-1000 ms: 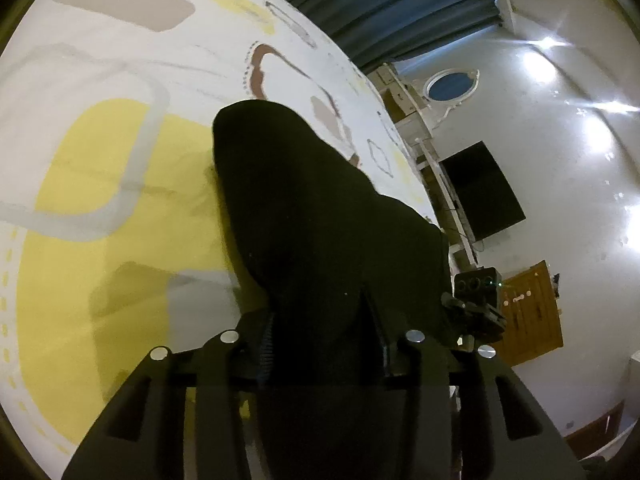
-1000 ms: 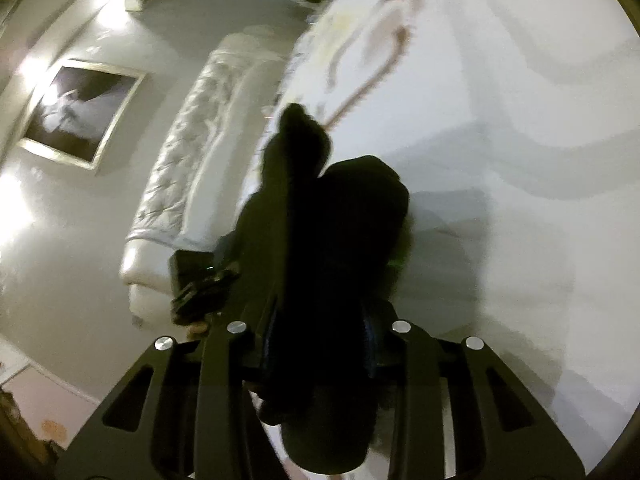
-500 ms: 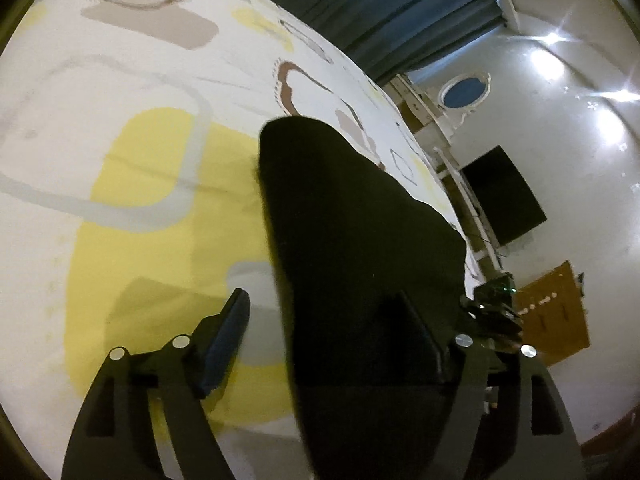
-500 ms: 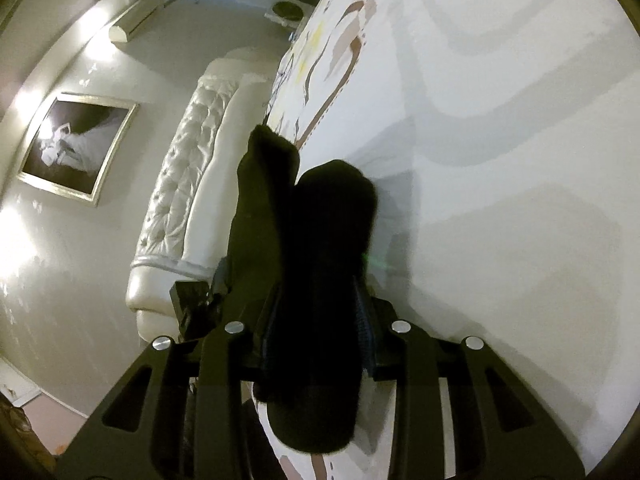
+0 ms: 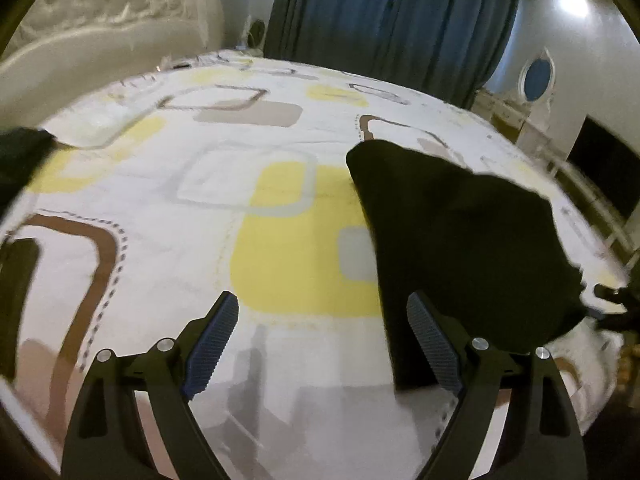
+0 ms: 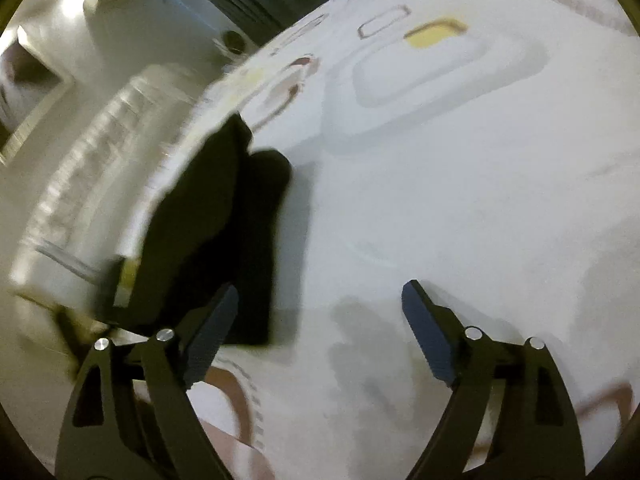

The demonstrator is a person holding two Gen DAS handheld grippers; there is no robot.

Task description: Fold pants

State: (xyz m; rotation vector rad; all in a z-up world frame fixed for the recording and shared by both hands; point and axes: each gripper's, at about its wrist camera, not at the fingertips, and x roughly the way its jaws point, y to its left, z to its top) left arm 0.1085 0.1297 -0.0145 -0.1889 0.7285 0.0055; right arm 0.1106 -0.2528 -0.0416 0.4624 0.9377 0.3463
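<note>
On the patterned bedspread (image 5: pixel 200 208), the black pants (image 5: pixel 460 248) are lying as a dark folded heap, seen from both wrist views. Through the left wrist view, the left gripper (image 5: pixel 322 344) is hovering over a yellow patch of the cover with its jaws opening wide and only bare bedding showing between them. The pants are sitting to the right of that gap, stretching from near the right finger away toward the far right, and the ribbed pad of the right finger (image 5: pixel 430 344) is overlapping the near left edge of the cloth in the picture; whether it is touching the fabric cannot be told. The left finger is standing well apart from the pants.

Through the right wrist view, the right gripper (image 6: pixel 320 328) is hanging over pale cover, its jaws likewise opening wide with nothing between them. The pants (image 6: pixel 224 232) are lying to the left of this claw, running from just behind its left finger (image 6: pixel 210 336) up toward the far left edge of the bed, and the picture is blurred there. A white tufted headboard (image 5: pixel 104 12) is standing at the far left, and dark blue curtains (image 5: pixel 380 12) are hanging beyond the far side of the bed.
</note>
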